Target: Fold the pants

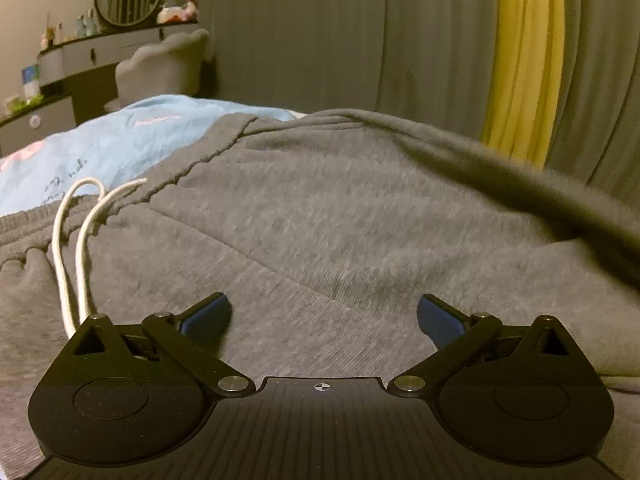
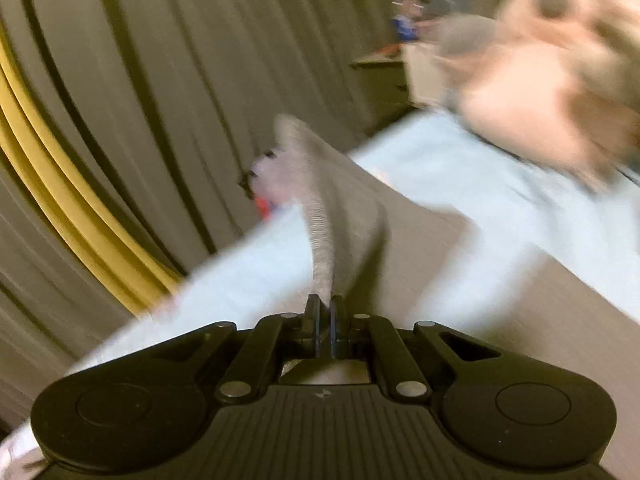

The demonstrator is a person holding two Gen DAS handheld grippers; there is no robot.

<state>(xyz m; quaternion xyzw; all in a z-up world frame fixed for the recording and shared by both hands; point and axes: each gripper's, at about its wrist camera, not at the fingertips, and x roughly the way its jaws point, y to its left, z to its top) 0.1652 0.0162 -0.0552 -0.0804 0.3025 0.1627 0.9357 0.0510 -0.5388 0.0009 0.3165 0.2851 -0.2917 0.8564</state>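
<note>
Between the fingers of the right gripper point(image 2: 326, 312) a ribbed grey edge of the pants point(image 2: 320, 216) is pinched tight, the jaws clenched on it with no gap showing; which edge of the garment it is cannot be told through the blur; the cloth rises from the grip in a soft peak above the pale blue bedsheet point(image 2: 460, 172). In the left wrist view the left gripper point(image 1: 323, 312) is released, its blue pads point(image 1: 208, 312) spread wide and hovering just over the pants point(image 1: 320, 208), which lie across the bed; a white drawstring point(image 1: 74, 264) trails beside the gathered waistband point(image 1: 24, 240). The fabric looks like thick, limp fleece, light but prone to sag and bunch; the waistband or a seamed edge seems the firmest place to take hold, clear of the loose cord.
</note>
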